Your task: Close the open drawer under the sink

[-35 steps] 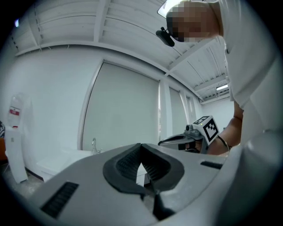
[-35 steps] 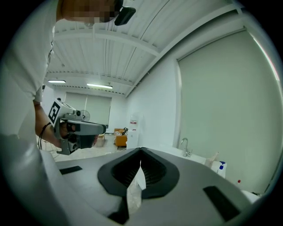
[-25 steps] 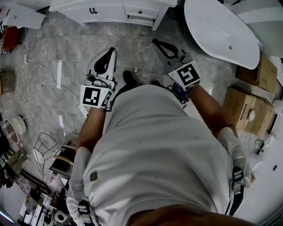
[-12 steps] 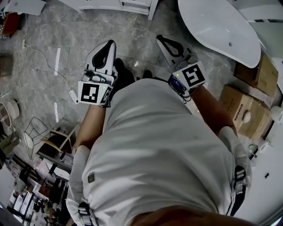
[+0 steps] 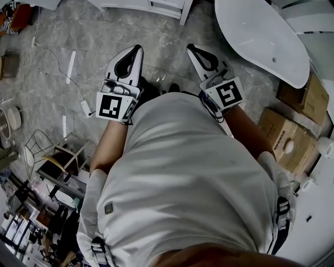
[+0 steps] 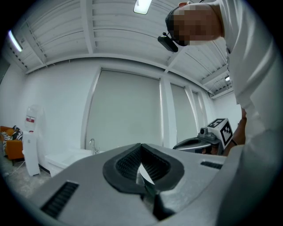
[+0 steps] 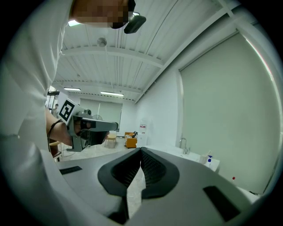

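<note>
The white vanity (image 5: 166,6) with its drawer fronts shows only as a strip at the head view's top edge; I cannot tell how far a drawer stands out. Both grippers are held in front of the person's body, apart from the vanity, over the marble floor. My left gripper (image 5: 135,50) is shut and empty, its tips meeting in the left gripper view (image 6: 141,149). My right gripper (image 5: 191,49) is shut and empty too, its jaws closed in the right gripper view (image 7: 141,152). A white counter with a faucet (image 7: 183,143) lies ahead on the right there.
A white bathtub (image 5: 261,36) fills the upper right of the head view, with cardboard boxes (image 5: 287,138) below it. A white cable (image 5: 57,65) crosses the floor at left. Wire racks and clutter (image 5: 47,167) sit at the lower left. An orange seat (image 6: 13,145) stands far left.
The vanity has slid up to the head view's top edge, and the floor clutter has shifted. Both grippers stayed shut; the right one now points more straight ahead.
</note>
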Available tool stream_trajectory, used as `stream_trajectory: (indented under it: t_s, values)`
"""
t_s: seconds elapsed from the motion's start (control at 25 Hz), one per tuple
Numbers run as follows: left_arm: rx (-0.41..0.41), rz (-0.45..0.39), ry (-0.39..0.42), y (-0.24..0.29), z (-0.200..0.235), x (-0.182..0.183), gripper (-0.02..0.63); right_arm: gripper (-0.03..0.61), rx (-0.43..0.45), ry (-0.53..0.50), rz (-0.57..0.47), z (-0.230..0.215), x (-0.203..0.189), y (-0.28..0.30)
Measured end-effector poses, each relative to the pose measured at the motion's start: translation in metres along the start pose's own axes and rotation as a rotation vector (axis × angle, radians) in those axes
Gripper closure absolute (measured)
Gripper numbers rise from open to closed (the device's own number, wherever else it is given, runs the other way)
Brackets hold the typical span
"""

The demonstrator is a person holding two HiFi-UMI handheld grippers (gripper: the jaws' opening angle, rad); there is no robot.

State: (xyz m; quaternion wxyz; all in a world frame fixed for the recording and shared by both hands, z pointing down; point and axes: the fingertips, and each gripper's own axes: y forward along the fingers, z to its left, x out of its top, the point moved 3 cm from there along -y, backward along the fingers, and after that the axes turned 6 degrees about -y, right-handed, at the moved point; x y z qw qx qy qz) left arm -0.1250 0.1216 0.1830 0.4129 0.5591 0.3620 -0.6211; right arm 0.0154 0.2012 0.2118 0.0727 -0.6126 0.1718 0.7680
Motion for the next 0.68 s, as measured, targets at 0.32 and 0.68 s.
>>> stream_trajectory:
  t_s: [0.32,0.68]
  values:
    - [0.014,-0.016,0.010,-0.013,-0.007,0.005,0.604,0.554,0.016,-0.001,-0.017,0.013,0.004,-0.001]
    - [0.011,-0.023,0.009,-0.025,-0.004,0.010,0.604,0.552,0.019,-0.004,-0.028,0.026,0.015,-0.002]
